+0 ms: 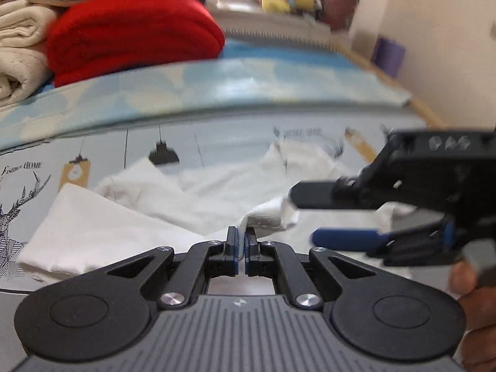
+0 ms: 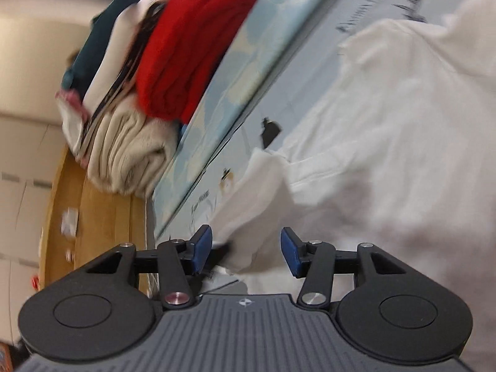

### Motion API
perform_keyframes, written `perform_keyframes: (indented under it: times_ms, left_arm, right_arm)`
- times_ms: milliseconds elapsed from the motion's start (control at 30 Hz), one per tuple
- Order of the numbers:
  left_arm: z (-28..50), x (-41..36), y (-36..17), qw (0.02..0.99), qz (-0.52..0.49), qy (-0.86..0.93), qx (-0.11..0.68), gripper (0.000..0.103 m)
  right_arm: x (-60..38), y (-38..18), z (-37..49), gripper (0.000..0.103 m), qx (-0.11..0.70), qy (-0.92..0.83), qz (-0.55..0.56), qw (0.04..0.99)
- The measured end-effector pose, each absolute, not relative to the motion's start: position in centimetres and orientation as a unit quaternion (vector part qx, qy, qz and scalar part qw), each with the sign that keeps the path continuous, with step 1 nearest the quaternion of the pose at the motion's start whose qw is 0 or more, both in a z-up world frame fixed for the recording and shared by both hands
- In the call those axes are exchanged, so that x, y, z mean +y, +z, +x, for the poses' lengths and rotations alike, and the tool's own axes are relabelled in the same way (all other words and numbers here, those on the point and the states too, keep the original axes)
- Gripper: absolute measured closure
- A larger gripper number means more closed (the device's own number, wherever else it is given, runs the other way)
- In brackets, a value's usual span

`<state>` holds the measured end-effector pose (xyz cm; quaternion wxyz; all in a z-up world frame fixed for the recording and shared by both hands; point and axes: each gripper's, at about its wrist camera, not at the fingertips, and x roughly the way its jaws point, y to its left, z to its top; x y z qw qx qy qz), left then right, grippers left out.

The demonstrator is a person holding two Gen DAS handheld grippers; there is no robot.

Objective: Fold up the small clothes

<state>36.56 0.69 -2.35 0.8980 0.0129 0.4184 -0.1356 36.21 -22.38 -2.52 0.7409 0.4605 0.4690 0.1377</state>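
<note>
Left gripper [image 1: 241, 241] clenched on ribbed hem of soft white garment [image 1: 198, 195]. Right gripper [image 2: 246, 254] released, blue pads spread, over crumpled cloth. Folded red blanket [image 1: 133, 34] at 11 o'clock.

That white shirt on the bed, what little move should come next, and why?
Probably the right tongs should close on the white shirt edge lying between their open pads. The left tongs are already shut on a ribbed bit of the shirt, while the right ones hold nothing, and it seems likely both ends need gripping before a fold can be carried over.
</note>
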Motion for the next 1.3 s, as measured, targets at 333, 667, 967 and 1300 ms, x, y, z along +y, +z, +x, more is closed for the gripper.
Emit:
perform_keyframes:
  times_ms: [333,667,967,1300]
  left_arm:
    - [38.7,2.0,-4.5,0.844,-0.057,-0.193,0.497,0.075]
    - [40.4,10.6,-1.7,0.871,-0.089,-0.087,0.476,0.075]
    - [40.9,18.3,0.2,0.881,-0.128,0.016,0.455,0.075]
    - [40.5,24.1,1.8,0.880,-0.169,0.101,0.432,0.075]
  right_arm:
    - [-23.5,-7.6,37.0,0.049,0.532,0.039,0.469,0.704]
    - [-22.8,-9.9,37.8,0.049,0.563,-0.009,0.442,0.699]
    - [-20.0,-10.5,37.7,0.048,0.602,-0.025,0.327,0.728]
    - [-16.7,-9.5,37.7,0.085,0.603,-0.009,0.191,0.774]
